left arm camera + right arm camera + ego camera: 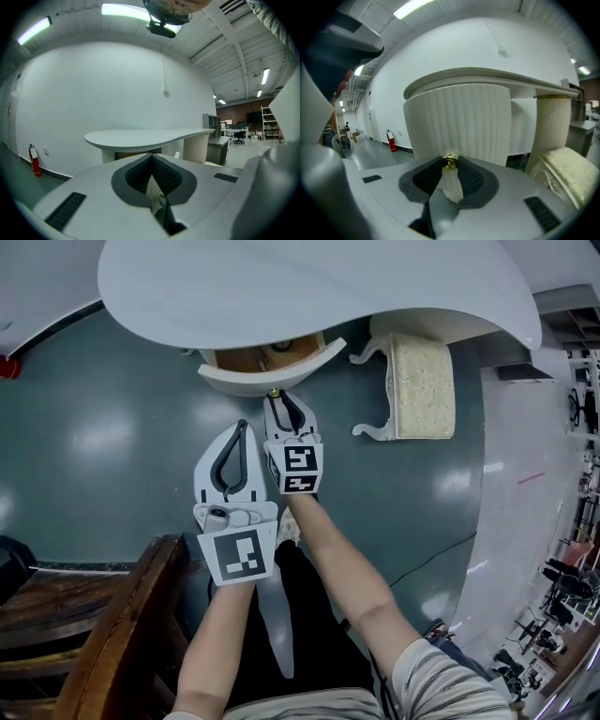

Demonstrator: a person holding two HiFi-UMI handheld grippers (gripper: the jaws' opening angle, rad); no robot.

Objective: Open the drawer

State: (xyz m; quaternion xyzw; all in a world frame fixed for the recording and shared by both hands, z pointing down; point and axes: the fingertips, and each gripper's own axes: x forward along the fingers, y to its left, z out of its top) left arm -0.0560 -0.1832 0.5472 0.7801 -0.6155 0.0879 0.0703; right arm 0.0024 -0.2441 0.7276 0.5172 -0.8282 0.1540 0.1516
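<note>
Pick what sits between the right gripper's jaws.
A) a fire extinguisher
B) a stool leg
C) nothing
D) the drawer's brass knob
D: in the right gripper view the brass knob sits pinched at the jaw tips of the right gripper, and the head view shows those tips at the front of the partly open drawer.
</note>
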